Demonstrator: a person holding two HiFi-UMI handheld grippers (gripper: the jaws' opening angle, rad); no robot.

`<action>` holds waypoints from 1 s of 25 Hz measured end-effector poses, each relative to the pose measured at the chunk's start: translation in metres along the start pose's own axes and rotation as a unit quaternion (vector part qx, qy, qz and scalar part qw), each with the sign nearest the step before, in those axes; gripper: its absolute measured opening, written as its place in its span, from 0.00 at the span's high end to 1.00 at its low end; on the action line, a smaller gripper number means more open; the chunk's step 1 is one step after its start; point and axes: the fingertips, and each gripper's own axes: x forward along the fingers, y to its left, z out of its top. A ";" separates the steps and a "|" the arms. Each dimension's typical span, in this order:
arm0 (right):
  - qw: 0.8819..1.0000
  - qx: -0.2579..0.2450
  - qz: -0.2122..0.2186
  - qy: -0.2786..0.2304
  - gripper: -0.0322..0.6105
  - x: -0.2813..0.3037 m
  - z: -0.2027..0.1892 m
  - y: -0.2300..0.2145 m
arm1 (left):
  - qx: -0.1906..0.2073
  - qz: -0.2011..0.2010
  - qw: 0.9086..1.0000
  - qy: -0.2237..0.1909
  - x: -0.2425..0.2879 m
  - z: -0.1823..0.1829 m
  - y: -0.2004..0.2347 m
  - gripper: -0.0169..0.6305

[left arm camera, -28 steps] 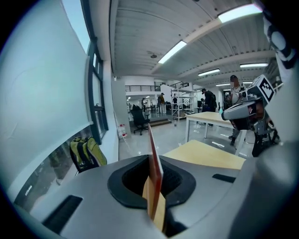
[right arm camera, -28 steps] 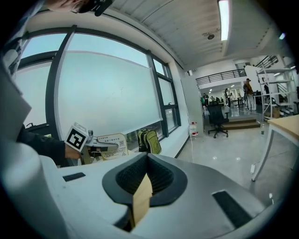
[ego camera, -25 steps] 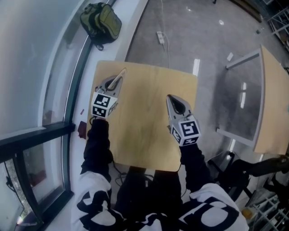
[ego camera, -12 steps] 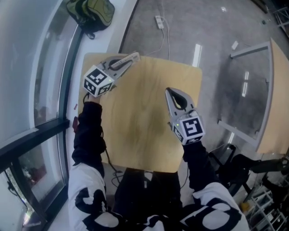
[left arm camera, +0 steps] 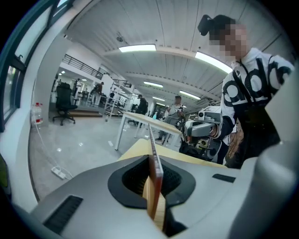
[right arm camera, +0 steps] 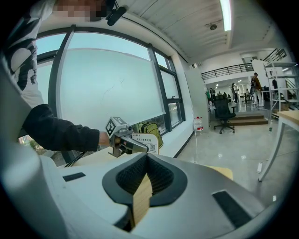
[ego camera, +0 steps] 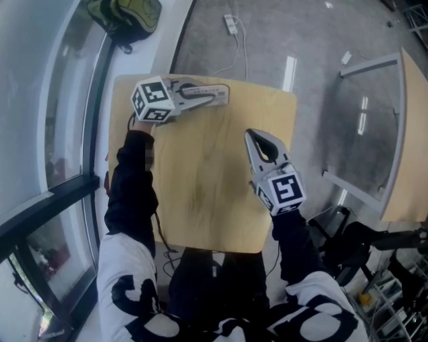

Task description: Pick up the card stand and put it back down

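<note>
The card stand (right arm camera: pixel 147 141), a small white card with printed text and a square code, is clamped between the jaws of my left gripper (ego camera: pixel 221 94). In the left gripper view the card stand (left arm camera: pixel 151 140) shows edge-on, as a thin upright strip. That gripper lies over the far left part of the wooden table (ego camera: pixel 200 194) and points right along the far edge. Whether the stand touches the table I cannot tell. My right gripper (ego camera: pixel 249 135) hovers over the table's right side, pointing away from me. It is shut, tips together, with nothing held.
A green backpack (ego camera: pixel 125 15) lies on the white sill by the window, beyond the table's far left corner. A power strip (ego camera: pixel 231 24) and its cable lie on the grey floor. A second table (ego camera: pixel 409 127) stands at the right, with chair legs (ego camera: pixel 348 234) near it.
My left gripper has swung from pointing away from me to pointing right, and has moved toward the table's far edge. The right gripper has stayed almost where it was.
</note>
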 end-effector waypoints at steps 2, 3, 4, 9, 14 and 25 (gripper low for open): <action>1.000 0.002 0.001 0.000 0.93 -0.002 -0.001 0.000 | -0.004 -0.025 1.000 0.006 0.005 -0.004 -0.004 0.94; 1.000 0.003 0.000 0.000 0.93 -0.003 -0.002 0.000 | -0.004 -0.030 1.000 0.006 0.007 -0.005 -0.004 0.94; 1.000 0.004 -0.001 0.001 0.93 -0.004 -0.003 -0.001 | -0.002 -0.032 0.999 0.003 0.009 -0.005 -0.005 0.94; 1.000 0.019 -0.005 -0.001 0.93 -0.008 -0.003 -0.001 | 0.028 -0.011 1.000 -0.003 0.012 -0.005 -0.003 0.93; 0.999 0.034 0.000 -0.017 0.93 -0.009 0.004 0.008 | 0.002 0.015 1.000 -0.026 0.009 0.000 0.002 0.56; 1.000 0.017 -0.019 -0.016 0.93 -0.025 0.008 0.021 | -0.024 0.160 0.987 -0.002 -0.057 -0.017 0.014 0.39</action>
